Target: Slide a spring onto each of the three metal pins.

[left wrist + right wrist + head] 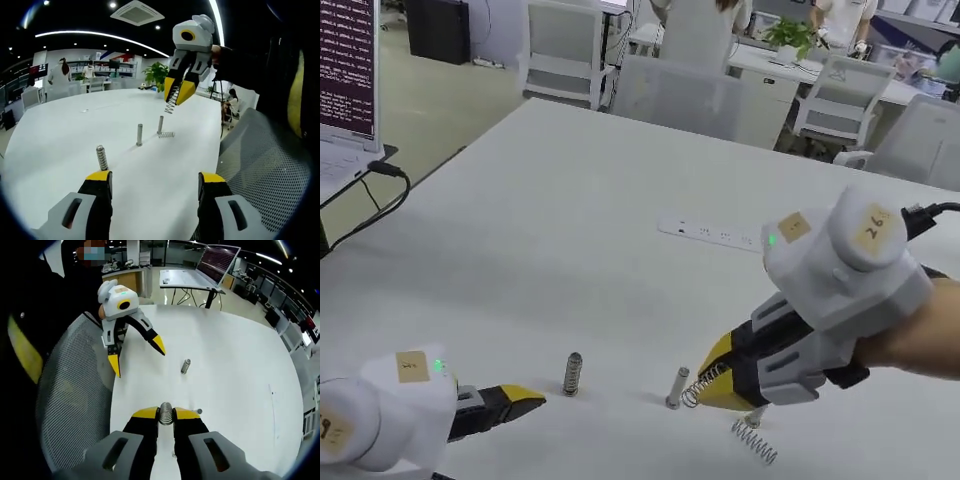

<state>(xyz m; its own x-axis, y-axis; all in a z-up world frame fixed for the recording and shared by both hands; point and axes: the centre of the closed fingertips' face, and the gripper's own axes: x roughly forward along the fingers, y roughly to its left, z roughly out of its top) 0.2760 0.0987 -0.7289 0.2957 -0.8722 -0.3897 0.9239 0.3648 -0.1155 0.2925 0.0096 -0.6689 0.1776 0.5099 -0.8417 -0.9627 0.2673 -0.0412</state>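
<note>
I take the bare middle pin [678, 388] on the white table [570, 250] as my reference. My right gripper [708, 378] hangs just right of that pin. Its jaws are pinched tight on a spring [698, 386]. In the right gripper view the coil sits squeezed between the two yellow tips, with its end turned toward the camera. In the left gripper view it slants down from those tips and its lower end is off the table. I cannot tell whether it touches the pin's top.

Left of the middle pin stands the sprung pin [572, 373], with a spring around its shaft. Right of the middle pin stands a third pin [160, 125], bare, with a loose spring [755, 440] lying flat on the table at its foot.

My left gripper [535, 400] is further left of the middle pin, past the sprung pin and low over the table. Its jaws are spread wide and grip nothing.

Well beyond the middle pin, toward the far side of the table, lies a white power strip [710, 235].
</note>
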